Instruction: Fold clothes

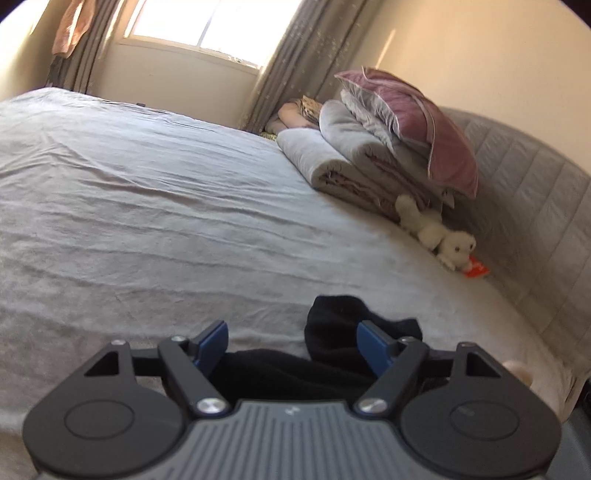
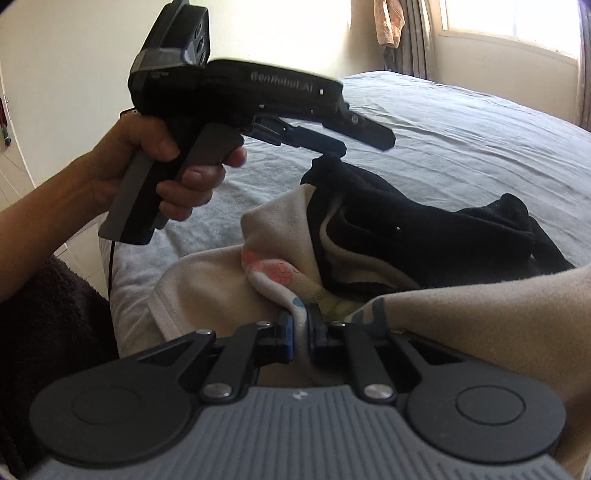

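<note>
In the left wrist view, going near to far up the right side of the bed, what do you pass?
Black garment → orange item → white plush toy → folded grey bedding → purple pillow on top of it.

Home bedroom: wide bed (image 1: 147,192), padded headboard (image 1: 517,177), stacked pillows (image 1: 406,122), curtained window (image 1: 207,26).

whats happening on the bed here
A person is sorting clothes on a bed with a handheld gripper in each hand. The right gripper has its jaws shut on a fold of a cream garment with a printed patch. The left gripper is open, hovering above a black garment without holding it. Nothing looks folded yet.
</note>
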`<state>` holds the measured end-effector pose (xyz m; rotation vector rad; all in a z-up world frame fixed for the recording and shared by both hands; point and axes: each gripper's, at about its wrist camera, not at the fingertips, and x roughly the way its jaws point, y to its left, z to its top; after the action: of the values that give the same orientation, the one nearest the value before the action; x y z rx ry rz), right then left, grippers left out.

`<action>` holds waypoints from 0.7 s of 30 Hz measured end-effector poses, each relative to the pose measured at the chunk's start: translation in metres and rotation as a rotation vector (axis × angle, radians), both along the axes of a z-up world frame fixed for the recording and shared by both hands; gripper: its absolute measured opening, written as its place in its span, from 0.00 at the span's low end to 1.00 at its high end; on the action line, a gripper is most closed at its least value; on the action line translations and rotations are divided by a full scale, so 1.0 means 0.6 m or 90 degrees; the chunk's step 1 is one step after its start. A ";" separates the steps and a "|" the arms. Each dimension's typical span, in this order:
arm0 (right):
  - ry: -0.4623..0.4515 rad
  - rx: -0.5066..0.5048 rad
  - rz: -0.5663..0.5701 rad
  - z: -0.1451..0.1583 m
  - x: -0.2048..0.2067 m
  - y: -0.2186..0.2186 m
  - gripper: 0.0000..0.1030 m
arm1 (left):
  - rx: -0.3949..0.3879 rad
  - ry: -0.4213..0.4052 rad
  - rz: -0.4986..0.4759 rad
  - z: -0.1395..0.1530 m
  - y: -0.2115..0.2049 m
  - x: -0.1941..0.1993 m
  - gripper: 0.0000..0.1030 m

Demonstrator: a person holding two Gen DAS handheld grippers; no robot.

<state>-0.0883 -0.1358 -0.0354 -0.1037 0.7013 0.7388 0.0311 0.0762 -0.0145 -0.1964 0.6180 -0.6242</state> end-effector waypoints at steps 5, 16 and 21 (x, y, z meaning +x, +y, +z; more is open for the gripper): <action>-0.014 0.038 0.014 0.046 -0.007 -0.028 0.40 | -0.016 -0.015 -0.046 0.005 -0.002 -0.007 0.81; -0.061 -0.004 -0.283 0.074 0.055 -0.128 0.51 | -0.011 -0.050 -0.153 0.009 -0.020 -0.027 0.83; 0.009 -0.051 -0.322 0.034 0.094 -0.121 0.51 | 0.057 -0.072 -0.218 -0.004 -0.069 -0.049 0.83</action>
<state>-0.0320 -0.2081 -0.0149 0.0079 0.7326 0.2265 0.0018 0.0349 -0.0171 0.0303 0.5732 -0.9289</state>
